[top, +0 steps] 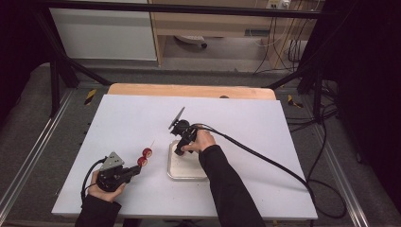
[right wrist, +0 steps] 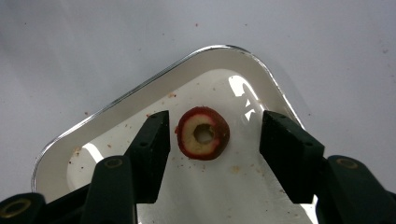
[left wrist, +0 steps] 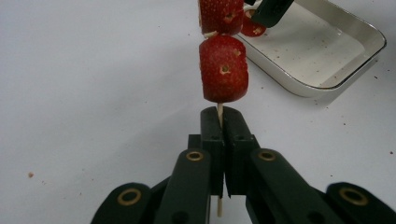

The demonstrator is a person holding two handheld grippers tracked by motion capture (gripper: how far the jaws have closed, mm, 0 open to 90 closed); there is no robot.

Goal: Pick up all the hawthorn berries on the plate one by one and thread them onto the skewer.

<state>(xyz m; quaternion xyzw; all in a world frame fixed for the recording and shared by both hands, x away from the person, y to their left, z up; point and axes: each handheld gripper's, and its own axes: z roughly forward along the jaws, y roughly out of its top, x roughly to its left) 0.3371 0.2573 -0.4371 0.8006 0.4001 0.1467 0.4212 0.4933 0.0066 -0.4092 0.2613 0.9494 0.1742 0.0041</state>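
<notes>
While the left gripper point(left wrist: 219, 123) rests low on the white table point(top: 265, 137), well off to the left of the white tray point(right wrist: 93, 135), its jaws are pressed tight together on the thin wooden skewer point(left wrist: 219, 112). The stick pokes out both ends of the clamp. Two red fruit pieces are threaded on it: the nearer piece point(left wrist: 223, 67) sits just above the jaw tips with a sliver of bare stick between, and the farther piece point(left wrist: 219, 14) is right behind it, almost touching. From above, the loaded skewer slants up from that gripper toward the tray's near-left corner, its bare tip stopping short of the tray.

The right gripper point(right wrist: 212, 144) hangs over the tray, pointing down into it. Its jaws stand apart, one on either side of a cored red fruit slice point(right wrist: 203, 134) that lies flat on the tray floor with its pale cut face and centre hole upward. The left jaw is just beside the slice and the right jaw stands clearly off it; neither pad presses on it. Small crumbs speckle the tray floor around the slice. The right hand point(top: 202, 140) grips its tool over the tray's far end.
</notes>
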